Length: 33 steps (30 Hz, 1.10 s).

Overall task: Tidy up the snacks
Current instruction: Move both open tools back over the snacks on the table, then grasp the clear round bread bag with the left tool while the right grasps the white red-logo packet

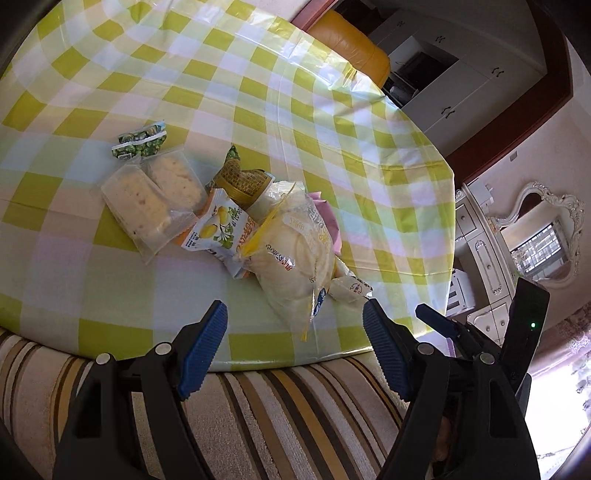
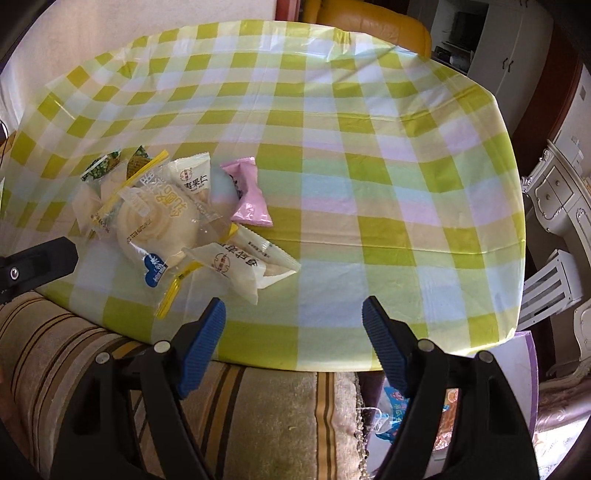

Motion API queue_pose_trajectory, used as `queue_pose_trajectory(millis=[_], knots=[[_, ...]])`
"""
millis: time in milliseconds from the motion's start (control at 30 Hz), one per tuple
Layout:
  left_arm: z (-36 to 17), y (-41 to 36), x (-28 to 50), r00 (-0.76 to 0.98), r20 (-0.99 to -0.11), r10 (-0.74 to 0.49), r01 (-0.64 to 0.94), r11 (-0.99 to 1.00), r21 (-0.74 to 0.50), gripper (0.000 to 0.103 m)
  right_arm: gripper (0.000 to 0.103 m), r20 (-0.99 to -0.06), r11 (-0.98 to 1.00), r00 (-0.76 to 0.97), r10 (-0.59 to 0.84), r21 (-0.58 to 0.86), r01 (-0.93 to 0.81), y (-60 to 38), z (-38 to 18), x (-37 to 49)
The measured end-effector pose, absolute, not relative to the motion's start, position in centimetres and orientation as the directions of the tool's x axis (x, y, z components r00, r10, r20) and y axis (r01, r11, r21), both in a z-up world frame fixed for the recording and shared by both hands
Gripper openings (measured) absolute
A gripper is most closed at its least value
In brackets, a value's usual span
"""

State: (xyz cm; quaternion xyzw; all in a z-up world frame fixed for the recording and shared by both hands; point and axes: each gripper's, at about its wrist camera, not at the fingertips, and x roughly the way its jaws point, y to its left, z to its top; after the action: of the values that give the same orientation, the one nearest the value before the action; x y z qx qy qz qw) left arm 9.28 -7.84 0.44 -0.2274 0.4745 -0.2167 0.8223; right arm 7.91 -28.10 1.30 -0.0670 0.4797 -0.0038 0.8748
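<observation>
A heap of snack packets lies on the green-checked tablecloth [image 1: 295, 92]. In the left wrist view a clear bag with a round bun [image 1: 295, 254] lies nearest, beside a mango packet [image 1: 218, 229], two clear packets of pale cake [image 1: 151, 195] and small green packets [image 1: 142, 140]. My left gripper [image 1: 295, 345] hangs open and empty over the table's near edge, short of the bun bag. In the right wrist view the bun bag [image 2: 155, 221], white packets [image 2: 236, 266] and a pink packet [image 2: 247, 192] lie at the left. My right gripper [image 2: 293, 341] is open and empty, right of the heap.
A striped sofa cushion [image 2: 258, 413] lies just below the table's near edge. A purple box of packets [image 2: 458, 398] sits at the lower right. An orange chair [image 2: 369, 26] stands behind the table, and white cabinets [image 1: 480, 236] stand to the right.
</observation>
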Motion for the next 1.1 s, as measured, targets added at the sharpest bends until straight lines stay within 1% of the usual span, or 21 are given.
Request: queue_pose_trajectory(millis=[300,667,733,800,833,900,933,967,1000,1100], knots=[[-2.9,-8.4,12.1,0.358,-0.678,-0.642,0.032,0.734,-0.678,0.072,0.076,-0.859,0.975,0.508,-0.057,-0.157,-0.156,-25.9,-0.6,10.5],[-3.9,-10.1,15.2,0.357,-0.686,-0.634,0.004,0.736,-0.677,0.072,0.075,-0.869,0.981,0.495,0.006,-0.091,-0.173,-26.3,-1.6,12.8],[-4.0,-10.2,15.4,0.357,-0.685,-0.635,0.011,0.736,-0.676,0.069,0.069,-0.874,0.982,0.486,0.034,-0.063,-0.181,-26.5,-1.7,13.1],[-4.1,-10.3,15.6,0.352,-0.687,-0.635,0.01,0.737,-0.676,0.058,0.053,-0.877,0.982,0.477,0.049,-0.045,-0.185,-26.5,-1.9,13.3],[-4.2,-10.3,15.7,0.349,-0.688,-0.636,0.009,0.736,-0.677,0.055,0.05,-0.88,0.982,0.471,0.056,-0.038,-0.187,-26.6,-2.0,13.4],[-4.4,-10.3,15.8,0.344,-0.681,-0.647,0.01,0.728,-0.686,0.05,0.039,-0.882,0.982,0.467,0.064,-0.029,-0.189,-26.6,-2.2,13.4],[-4.5,-10.2,15.8,0.344,-0.679,-0.649,0.012,0.726,-0.688,0.049,0.038,-0.882,0.981,0.467,0.068,-0.025,-0.191,-26.6,-2.1,13.4],[-4.5,-10.2,15.8,0.344,-0.677,-0.65,0.016,0.725,-0.688,0.048,0.036,-0.881,0.981,0.468,0.072,-0.021,-0.192,-26.6,-2.1,13.4],[-4.4,-10.3,15.7,0.347,-0.675,-0.651,0.021,0.725,-0.689,0.046,0.031,-0.878,0.981,0.472,0.077,-0.018,-0.193,-26.6,-2.1,13.3],[-4.2,-10.2,15.5,0.35,-0.669,-0.656,0.033,0.722,-0.691,0.041,0.03,-0.874,0.983,0.481,0.075,-0.017,-0.183,-26.8,-1.9,13.2]])
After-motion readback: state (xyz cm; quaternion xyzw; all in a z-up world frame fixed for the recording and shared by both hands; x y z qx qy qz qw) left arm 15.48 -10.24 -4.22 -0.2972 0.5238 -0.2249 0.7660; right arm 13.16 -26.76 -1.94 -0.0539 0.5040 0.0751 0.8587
